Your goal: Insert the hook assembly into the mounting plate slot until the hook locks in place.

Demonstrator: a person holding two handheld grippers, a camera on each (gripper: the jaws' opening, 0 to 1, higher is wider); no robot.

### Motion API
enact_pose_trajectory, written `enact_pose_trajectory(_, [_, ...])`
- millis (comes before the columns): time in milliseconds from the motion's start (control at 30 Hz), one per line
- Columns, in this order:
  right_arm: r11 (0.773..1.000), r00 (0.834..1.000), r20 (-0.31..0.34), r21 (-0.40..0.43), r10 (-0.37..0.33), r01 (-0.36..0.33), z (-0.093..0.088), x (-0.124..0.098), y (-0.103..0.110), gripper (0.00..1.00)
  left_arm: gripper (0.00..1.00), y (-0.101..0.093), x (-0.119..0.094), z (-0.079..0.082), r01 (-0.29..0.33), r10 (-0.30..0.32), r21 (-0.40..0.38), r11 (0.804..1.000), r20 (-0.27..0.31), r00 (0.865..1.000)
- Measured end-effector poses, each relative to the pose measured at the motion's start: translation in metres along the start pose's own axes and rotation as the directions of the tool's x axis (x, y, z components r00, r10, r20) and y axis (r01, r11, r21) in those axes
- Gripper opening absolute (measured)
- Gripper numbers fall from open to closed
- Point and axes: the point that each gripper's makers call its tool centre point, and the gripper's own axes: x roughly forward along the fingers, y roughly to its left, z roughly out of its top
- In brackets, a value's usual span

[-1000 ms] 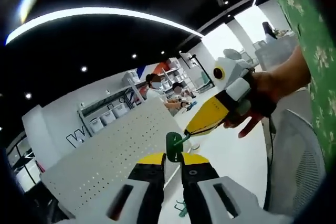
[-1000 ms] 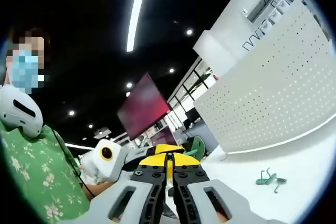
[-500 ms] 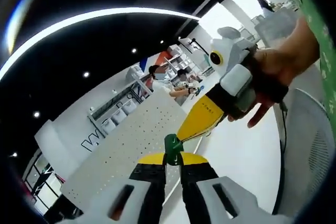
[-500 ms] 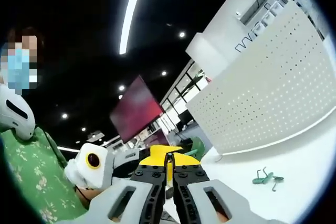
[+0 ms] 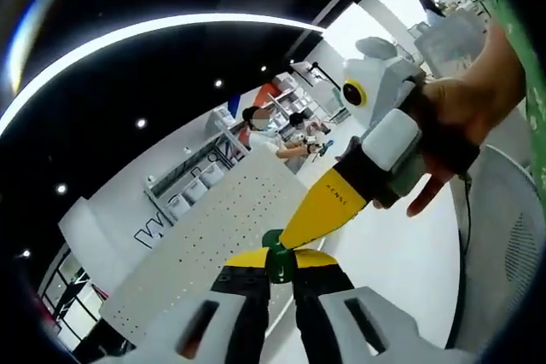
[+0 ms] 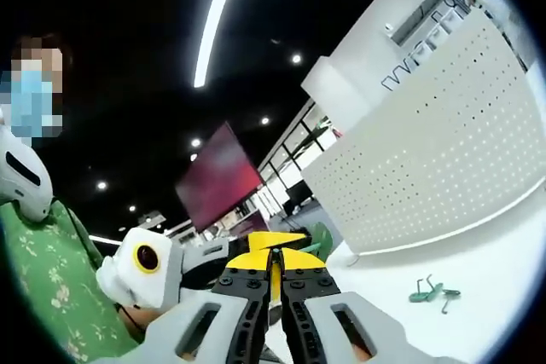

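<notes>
Both grippers are raised off the white tabletop (image 6: 503, 270) and meet tip to tip in mid-air.

Left gripper (image 5: 280, 263): in the left gripper view its yellow-tipped jaws are clenched on a green hook piece (image 5: 275, 255), which stands up between the tips. The right gripper (image 5: 294, 232) comes in from the upper right, held in a person's hand (image 5: 465, 125); its yellow nose touches the same green piece from above.

Right gripper (image 6: 273, 255) in its own view: jaws pressed together, a thin slit between them. Whether they pinch anything I cannot tell. Just beyond its tips sits the green piece (image 6: 322, 238), and the left gripper (image 6: 247, 246) lies against it from the left.

White perforated mounting plate (image 6: 426, 151) stands upright on the table, well apart from the grippers. In the left gripper view the plate (image 5: 205, 236) sits behind the jaws.

A second small green hook part (image 6: 429, 293) lies flat on the tabletop, near the plate's foot.

Person in a green patterned shirt (image 6: 38, 287) at the left edge of the right gripper view. White mesh chair back (image 5: 503, 270) at lower right of the left gripper view
</notes>
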Motion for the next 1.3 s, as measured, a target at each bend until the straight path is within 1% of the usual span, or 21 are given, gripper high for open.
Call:
enact_pose_trajectory(100, [1.000,1.000,0.006,-0.002,-0.002,0.002,0.001,0.000,0.000,0.01,0.08,0.000,0.001,0.000,0.000,0.000,-0.006,1.000,-0.003,1.000])
enact_pose_trajectory(333, [1.000,1.000,-0.005,-0.012,-0.001,0.001,0.000,0.002,0.002,0.01,0.08,0.000,0.001,-0.001,0.002,-0.002,0.005,1.000,-0.007,1.000])
enact_pose_trajectory(433, [1.000,1.000,-0.009,-0.025,-0.001,0.001,-0.001,0.004,0.003,0.01,0.04,-0.002,0.002,-0.002,0.005,-0.005,0.030,1.000,-0.015,1.000])
enact_pose_trajectory(467, [1.000,1.000,-0.009,-0.026,0.000,0.000,-0.001,0.004,0.003,0.01,0.04,-0.003,0.002,-0.001,0.013,-0.012,0.029,1.000,-0.015,1.000])
enact_pose_trajectory(867, [0.999,1.000,-0.013,-0.044,0.004,-0.005,0.001,0.002,0.005,0.02,0.04,-0.002,0.001,0.001,0.012,-0.012,0.020,1.000,-0.005,1.000])
enact_pose_trajectory(1067, [0.999,1.000,-0.009,-0.051,0.002,-0.002,0.004,0.000,0.004,0.03,0.04,0.000,0.000,-0.002,0.010,-0.010,0.010,1.000,-0.009,1.000])
enact_pose_trajectory(1133, [0.999,1.000,-0.003,-0.053,0.001,-0.001,0.006,0.000,0.004,0.04,0.03,0.001,-0.002,-0.004,0.008,-0.008,-0.013,1.000,-0.007,1.000])
enact_pose_trajectory(1200, [0.999,1.000,0.000,-0.053,0.001,-0.001,0.007,0.000,0.004,0.04,0.03,0.004,-0.003,-0.005,-0.003,0.002,-0.054,0.999,-0.003,1.000])
enact_pose_trajectory(1300, [0.998,1.000,0.001,-0.060,-0.002,0.002,0.009,-0.001,0.004,0.03,0.03,0.009,-0.004,-0.009,-0.010,0.011,-0.168,0.986,0.006,1.000])
